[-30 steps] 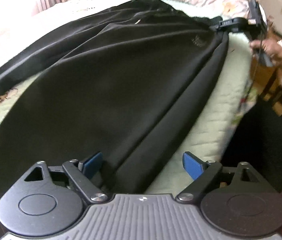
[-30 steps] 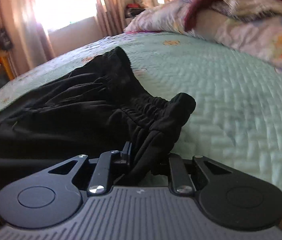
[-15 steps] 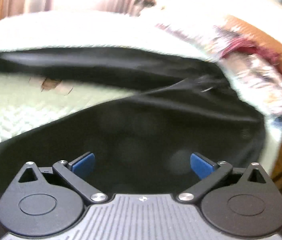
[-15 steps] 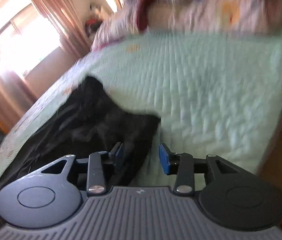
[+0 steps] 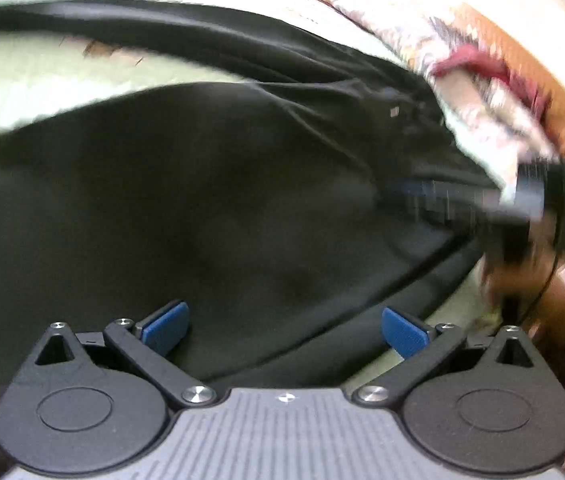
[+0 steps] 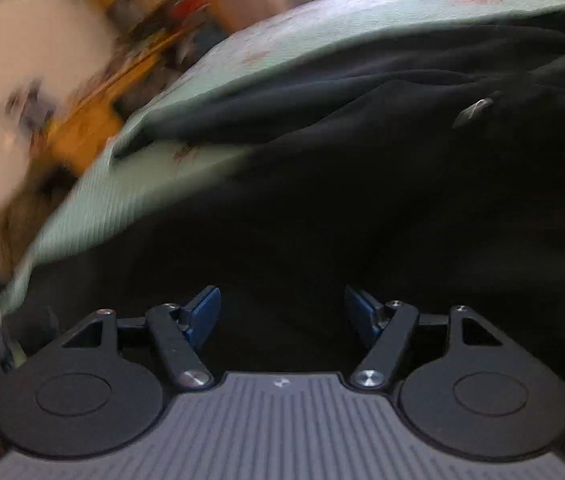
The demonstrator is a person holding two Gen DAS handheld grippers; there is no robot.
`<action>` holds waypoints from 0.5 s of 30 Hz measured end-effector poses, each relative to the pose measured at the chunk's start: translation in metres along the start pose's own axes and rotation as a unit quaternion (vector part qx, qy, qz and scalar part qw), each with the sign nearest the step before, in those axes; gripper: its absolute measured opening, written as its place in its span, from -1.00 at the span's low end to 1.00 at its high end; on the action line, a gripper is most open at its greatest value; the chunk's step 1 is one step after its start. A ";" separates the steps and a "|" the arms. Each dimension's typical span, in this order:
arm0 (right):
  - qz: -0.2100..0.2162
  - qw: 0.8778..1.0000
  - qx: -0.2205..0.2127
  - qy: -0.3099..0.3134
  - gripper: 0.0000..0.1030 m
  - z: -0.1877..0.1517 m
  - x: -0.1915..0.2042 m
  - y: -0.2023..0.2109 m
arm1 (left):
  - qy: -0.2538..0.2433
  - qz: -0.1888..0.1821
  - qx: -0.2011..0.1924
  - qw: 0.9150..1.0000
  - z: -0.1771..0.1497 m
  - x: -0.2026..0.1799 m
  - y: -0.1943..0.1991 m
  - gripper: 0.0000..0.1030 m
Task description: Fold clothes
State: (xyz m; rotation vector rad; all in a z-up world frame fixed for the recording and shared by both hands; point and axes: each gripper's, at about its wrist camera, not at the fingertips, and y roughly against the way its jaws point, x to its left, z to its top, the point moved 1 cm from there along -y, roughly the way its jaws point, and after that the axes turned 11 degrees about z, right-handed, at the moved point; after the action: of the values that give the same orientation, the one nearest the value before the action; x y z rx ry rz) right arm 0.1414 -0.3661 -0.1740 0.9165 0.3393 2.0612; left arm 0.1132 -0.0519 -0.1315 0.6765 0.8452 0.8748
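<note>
Black garment (image 5: 202,208) spread on bed (image 5: 22,92); my left tool (image 5: 284,330) wide, empty; right tool (image 6: 282,312) just opening, nothing gripped.

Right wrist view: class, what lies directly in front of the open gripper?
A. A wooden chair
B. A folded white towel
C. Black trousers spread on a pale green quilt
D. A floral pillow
C: the right gripper looks onto the black trousers lying over the pale green quilt.

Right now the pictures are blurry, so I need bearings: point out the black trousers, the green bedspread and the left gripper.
black trousers (image 5: 210,200), left wrist view, middle of the cloth
green bedspread (image 6: 306,36), right wrist view, bare quilted patch
left gripper (image 5: 284,332), left wrist view, between open blue fingertips
</note>
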 end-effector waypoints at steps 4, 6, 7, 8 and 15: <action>-0.004 0.998 0.060 0.015 0.38 -0.026 0.031 0.030 | 0.064 -0.040 0.004 0.997 0.008 0.022 0.011 0.97; 0.015 0.998 0.061 0.000 0.38 -0.013 0.033 0.040 | 0.082 -0.042 -0.001 0.996 0.015 0.028 0.017 0.96; 0.026 0.998 0.056 -0.011 0.38 -0.005 0.033 0.046 | 0.070 -0.027 -0.019 0.997 0.020 0.026 0.023 0.96; 0.036 0.998 0.052 -0.021 0.38 0.003 0.033 0.051 | 0.057 -0.013 -0.042 0.997 0.028 0.023 0.027 0.97; 0.061 0.995 -0.054 -0.057 0.51 0.085 0.004 0.016 | 0.031 0.096 -0.072 0.992 0.064 0.028 -0.006 0.97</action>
State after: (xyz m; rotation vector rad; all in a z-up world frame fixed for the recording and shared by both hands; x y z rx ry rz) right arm 0.1908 -0.3792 -0.1046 1.0046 0.1118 2.1058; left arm 0.1798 -0.0406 -0.1138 0.6123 0.7724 1.1255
